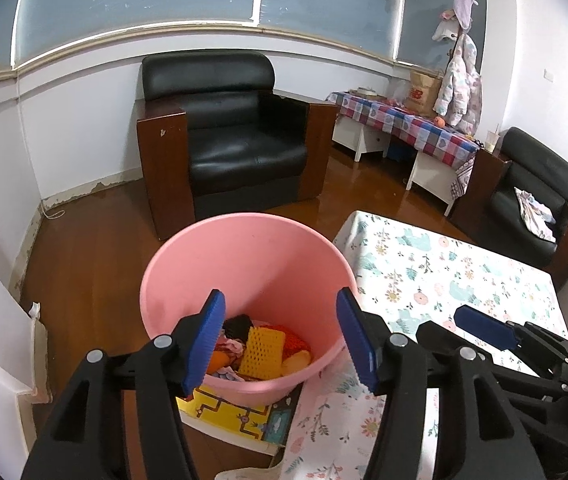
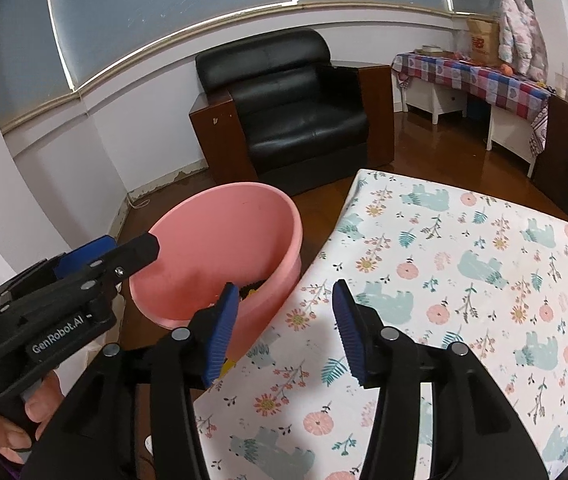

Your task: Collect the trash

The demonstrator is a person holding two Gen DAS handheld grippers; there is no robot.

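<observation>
Trash (image 1: 261,346) sits heaped at the bottom of the pink bin (image 1: 187,280), the yellow mesh piece on top standing roughly on end, its long side running away from the left gripper (image 1: 279,336). That heap lies below and between the left jaws, which stand apart with nothing in them. The right gripper (image 2: 284,332) hangs over the floral tabletop (image 2: 464,264) edge, jaws apart and empty, the bin just left of them.

The right tool (image 2: 284,332) is held open and empty over the tabletop (image 2: 464,280) edge, beside the pink bin (image 2: 219,240).
</observation>
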